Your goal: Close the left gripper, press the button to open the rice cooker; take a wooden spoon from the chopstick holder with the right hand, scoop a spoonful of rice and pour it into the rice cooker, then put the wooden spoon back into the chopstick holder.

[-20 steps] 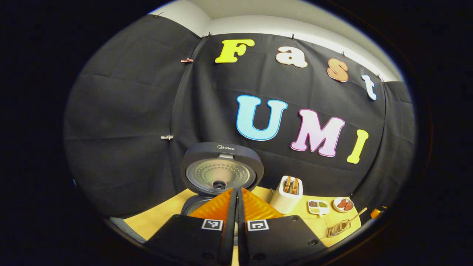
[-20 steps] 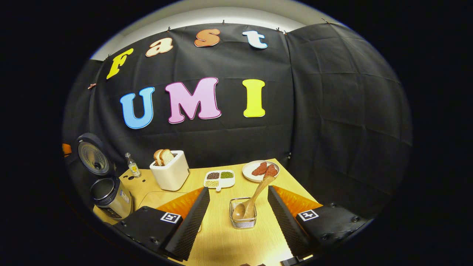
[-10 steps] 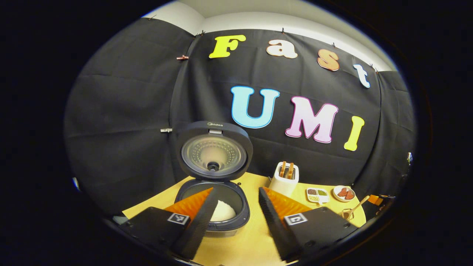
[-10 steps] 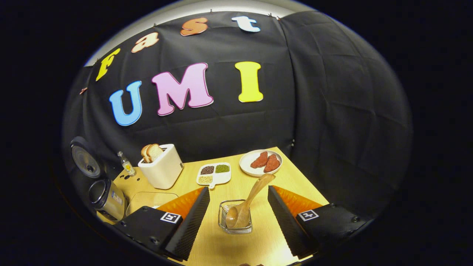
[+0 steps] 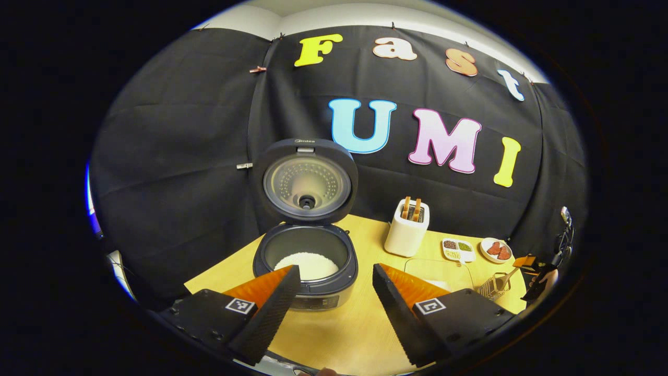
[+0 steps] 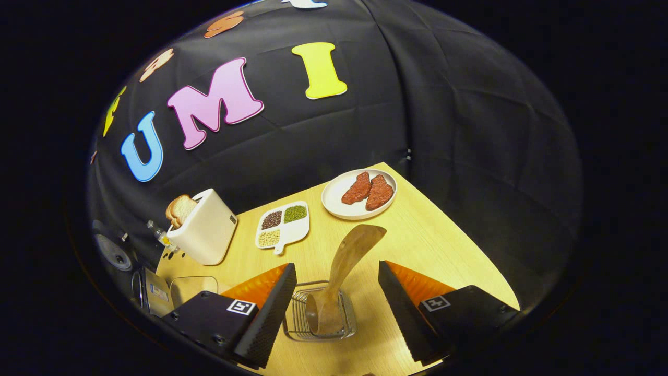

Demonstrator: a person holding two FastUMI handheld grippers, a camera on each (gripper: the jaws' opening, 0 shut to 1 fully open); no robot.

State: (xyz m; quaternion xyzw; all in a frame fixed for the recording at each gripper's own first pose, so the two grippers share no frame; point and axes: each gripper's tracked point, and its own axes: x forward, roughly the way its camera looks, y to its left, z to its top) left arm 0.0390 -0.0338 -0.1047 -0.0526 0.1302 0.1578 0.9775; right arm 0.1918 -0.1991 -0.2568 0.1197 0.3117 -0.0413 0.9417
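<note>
Left hand-held gripper [image 5: 331, 292] spread, low centre of frame, before rice cooker [image 5: 305, 261], lid up, rice inside. Right hand-held gripper [image 6: 334, 295] spread, straddling wooden spoon [image 6: 342, 277] standing tilted in chopstick holder [image 6: 319, 317], bottom centre on bench [image 6: 417, 235].

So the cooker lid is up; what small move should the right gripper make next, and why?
Probably lower the right gripper a little further and close it on the wooden spoon. Its fingers are open on either side of the handle, which leans up out of the chopstick holder, and nothing is gripped yet. The rice cooker already stands open, so picking up the spoon seems next.
</note>
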